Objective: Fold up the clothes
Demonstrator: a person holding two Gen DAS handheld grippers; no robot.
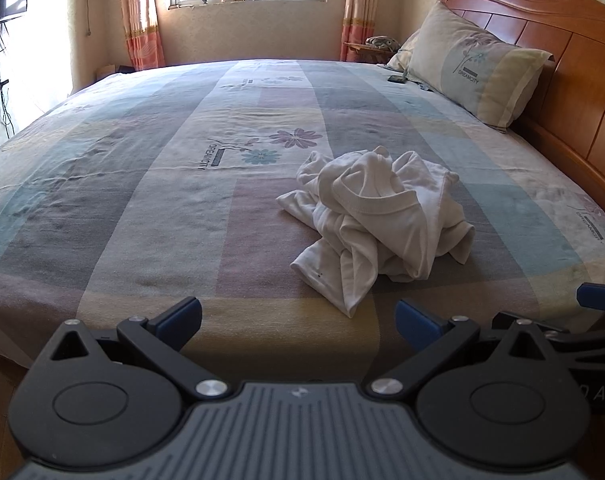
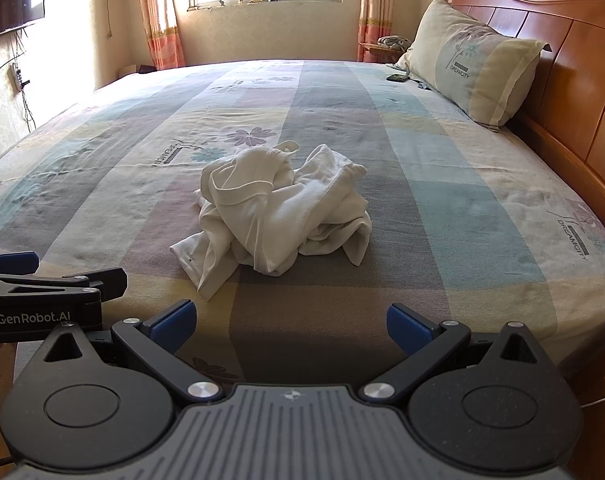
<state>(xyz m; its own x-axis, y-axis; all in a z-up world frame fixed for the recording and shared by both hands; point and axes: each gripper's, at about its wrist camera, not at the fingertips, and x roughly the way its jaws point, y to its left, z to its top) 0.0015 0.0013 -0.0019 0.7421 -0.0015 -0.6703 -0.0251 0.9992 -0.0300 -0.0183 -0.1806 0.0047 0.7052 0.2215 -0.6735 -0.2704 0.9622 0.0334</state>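
While the crumpled white cotton T-shirt [image 1: 376,222] lies bunched on the checked bed [image 1: 142,184], folding looks unstarted. Both the left hand-held gripper [image 1: 298,320] and right hand-held gripper [image 2: 290,322] hang spread and empty, short of it.

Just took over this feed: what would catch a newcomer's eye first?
A crumpled white garment lies heaped in the middle of the patchwork bedspread, its ribbed collar facing the cameras. Both the left gripper and right gripper hover open at the near bed edge. A pillow leans against the wooden headboard, far right.

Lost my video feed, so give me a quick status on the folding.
Left hand-held gripper open, empty; right hand-held gripper open, empty. White shirt crumpled on bed, untouched. Nothing in the way.
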